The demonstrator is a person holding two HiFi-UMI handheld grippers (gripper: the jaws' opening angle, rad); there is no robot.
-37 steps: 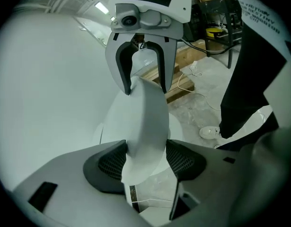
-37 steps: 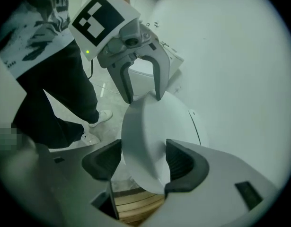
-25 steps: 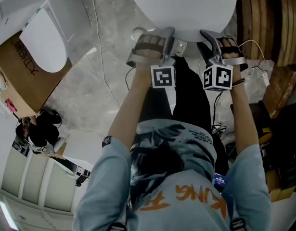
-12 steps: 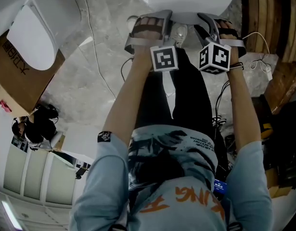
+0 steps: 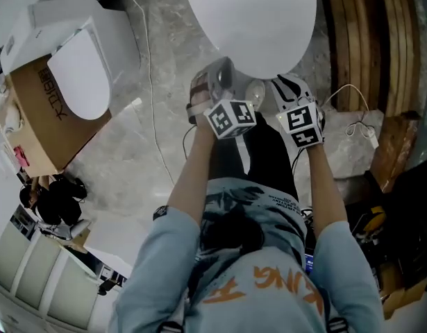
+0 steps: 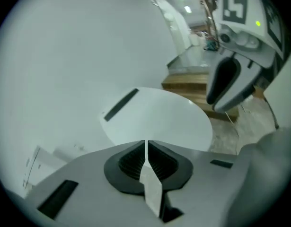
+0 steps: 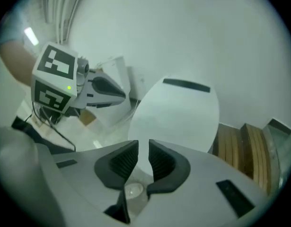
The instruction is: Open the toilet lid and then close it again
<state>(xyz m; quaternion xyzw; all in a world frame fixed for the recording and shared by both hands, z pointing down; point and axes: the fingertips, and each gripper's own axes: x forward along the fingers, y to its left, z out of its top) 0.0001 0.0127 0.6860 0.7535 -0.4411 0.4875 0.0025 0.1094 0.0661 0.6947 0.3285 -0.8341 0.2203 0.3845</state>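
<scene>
Change since a second ago: your left gripper [image 5: 219,73] and right gripper [image 5: 280,82] are off the near rim of the toilet lid [image 5: 249,21], where they sat side by side. They are now lifted toward you, and both have rolled, so the marker cubes sit tilted. Both sets of jaws have just been closing, with nothing between them.

Left gripper: pads drawn together to a hairline, empty. Right gripper: a narrow slit between the pads, also empty. Only the white of the lid, farther off, shows through the slit.

Lid: lies down flat, a full white oval ahead of and below both grippers. In the head view its near rim is just beyond the fingertips. In each gripper view the oval runs away from the jaws, with a dark bar at its far end. No pad touches it.

Reading for the task: neither gripper has any hold on the lid. With the lid down and both grippers clear and closed up, you are either done with the close or have not yet started the lift; the frames alone do not settle which. If the lift is still to come, you need to spread the jaws again and get back down to the near rim.

Surroundings: a second toilet [image 5: 78,71] rests by a cardboard box [image 5: 36,116] at the left. Wooden planks [image 5: 359,40] stand to the right, and cables cross the marble floor [image 5: 130,151].
</scene>
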